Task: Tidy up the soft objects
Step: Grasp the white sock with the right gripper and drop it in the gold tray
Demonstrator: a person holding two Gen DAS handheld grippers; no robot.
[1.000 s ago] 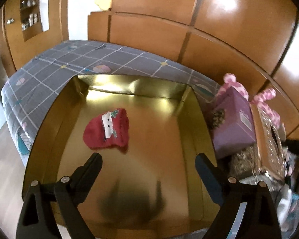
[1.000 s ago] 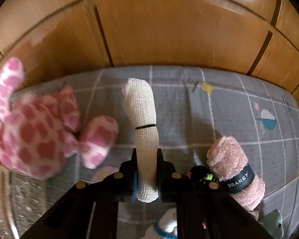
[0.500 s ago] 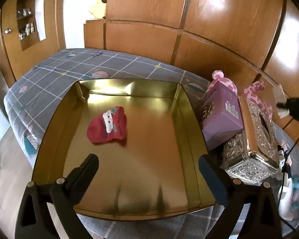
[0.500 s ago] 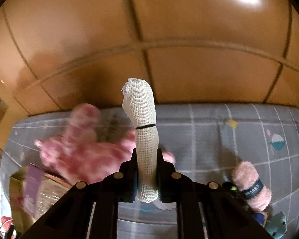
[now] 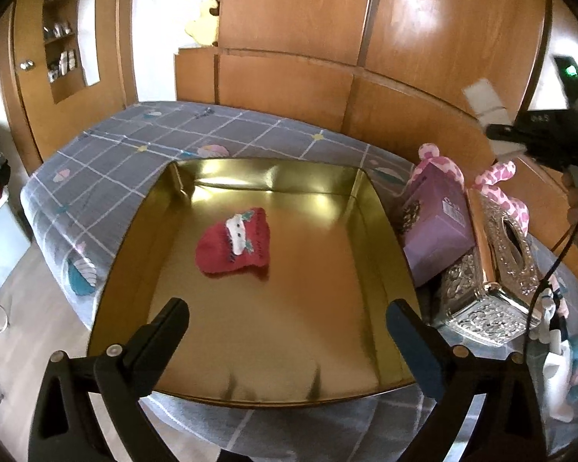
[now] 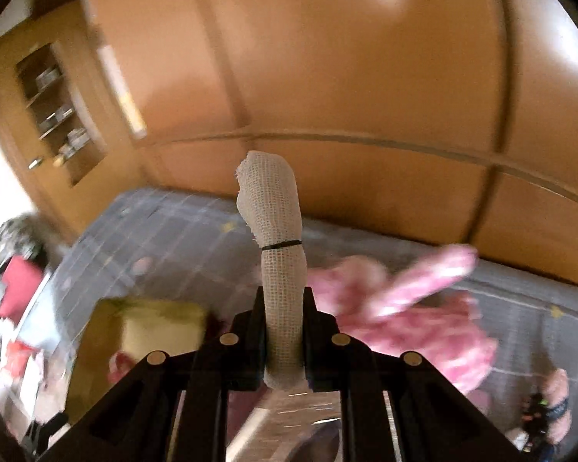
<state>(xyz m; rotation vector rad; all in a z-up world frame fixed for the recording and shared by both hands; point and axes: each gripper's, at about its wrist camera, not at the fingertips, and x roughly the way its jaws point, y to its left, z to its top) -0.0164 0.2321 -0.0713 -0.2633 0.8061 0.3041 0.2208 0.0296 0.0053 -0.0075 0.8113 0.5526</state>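
Note:
A red knitted sock [image 5: 233, 246] lies flat in the shallow gold tray [image 5: 381, 238] on the grey checked bed. My left gripper [image 5: 287, 325] hovers open over the tray's near end, with nothing between its fingers. My right gripper [image 6: 283, 317] is shut on a rolled white gauze bandage [image 6: 277, 231] bound by a black band; the roll sticks up past the fingers. That gripper and the bandage [image 5: 485, 102] also show at the far right of the left wrist view, high above the bed. A pink spotted plush toy [image 6: 408, 308] lies below it, blurred.
Beside the tray stand a purple box [image 5: 437, 215] and a silver ornate tissue box [image 5: 497, 269], with the pink plush [image 5: 504, 188] behind them. Small soft toys [image 5: 562, 350] lie at the right edge. A pink rolled towel [image 6: 556, 400] sits on the bed. Wooden panels rise behind.
My right gripper has risen and swung left with the bandage, so the tray comes into its view. The left gripper has drawn back slightly from the tray and opened a little wider.

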